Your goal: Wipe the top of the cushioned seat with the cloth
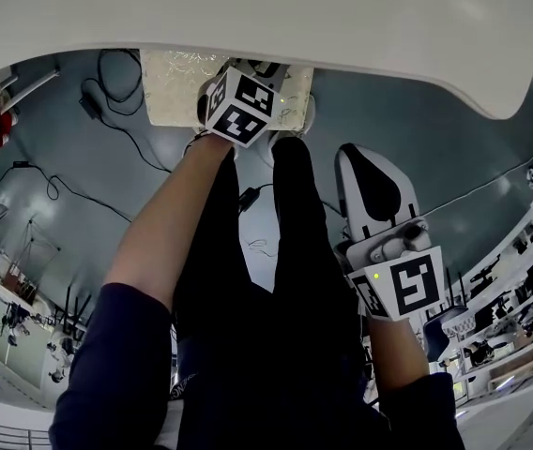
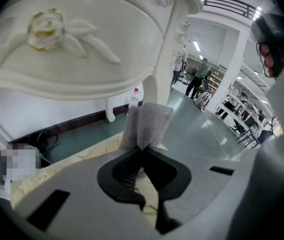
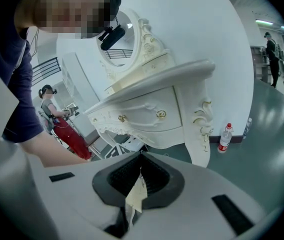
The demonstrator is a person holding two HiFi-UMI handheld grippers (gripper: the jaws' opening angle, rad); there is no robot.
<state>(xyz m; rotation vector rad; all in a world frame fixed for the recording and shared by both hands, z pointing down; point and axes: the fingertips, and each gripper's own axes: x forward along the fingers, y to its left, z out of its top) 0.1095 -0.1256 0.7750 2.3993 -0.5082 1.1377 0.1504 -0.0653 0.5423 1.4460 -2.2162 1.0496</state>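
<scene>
The cushioned seat (image 1: 177, 87) has a pale patterned top and stands half under the white table; in the left gripper view its cream edge (image 2: 77, 159) runs just below the jaws. My left gripper (image 2: 143, 146) is shut on a folded grey cloth (image 2: 148, 124) that sticks up past its tips, over the seat. In the head view only the left gripper's marker cube (image 1: 240, 104) shows, above the seat's near edge. My right gripper (image 1: 356, 155) is shut, held over the floor to the right of the seat and away from it, and faces the dresser (image 3: 141, 156).
A white tabletop (image 1: 276, 17) overhangs the seat. The ornate white dresser (image 3: 152, 109) has a carved leg (image 3: 202, 134), with a bottle (image 3: 225, 136) on the floor beside it. Cables (image 1: 107, 97) lie left of the seat. The person's dark-trousered legs (image 1: 266, 298) stand between the grippers. People (image 2: 197, 79) stand far off.
</scene>
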